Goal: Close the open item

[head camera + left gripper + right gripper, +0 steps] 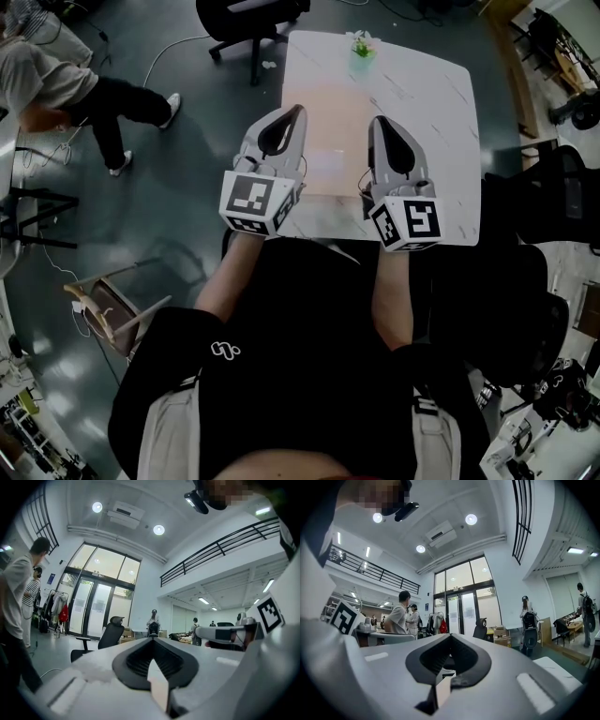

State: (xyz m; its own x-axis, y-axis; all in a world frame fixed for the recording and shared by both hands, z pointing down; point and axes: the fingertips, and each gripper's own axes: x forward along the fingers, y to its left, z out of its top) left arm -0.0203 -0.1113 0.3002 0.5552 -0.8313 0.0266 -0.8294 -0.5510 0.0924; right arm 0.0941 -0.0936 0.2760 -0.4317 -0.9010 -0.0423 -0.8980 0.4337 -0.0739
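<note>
A pale pink flat rectangular item (pixel 328 141) lies on the white marble table (pixel 431 103); whether it is open I cannot tell. My left gripper (pixel 297 112) hovers over the item's left edge and my right gripper (pixel 377 123) over its right edge, both held level above the table. In the left gripper view the left gripper (pixel 151 639) has its jaws meeting at the tip with nothing between them. The right gripper (pixel 450 635) in its own view is likewise shut and empty. Both gripper views look across the room, so the item is hidden there.
A small plant in a green cup (pixel 362 47) stands at the table's far edge. A black office chair (pixel 248 19) is behind the table, another black chair (pixel 548 187) at the right, a wooden chair (pixel 117 305) at the lower left. A person (pixel 84 89) walks at the upper left.
</note>
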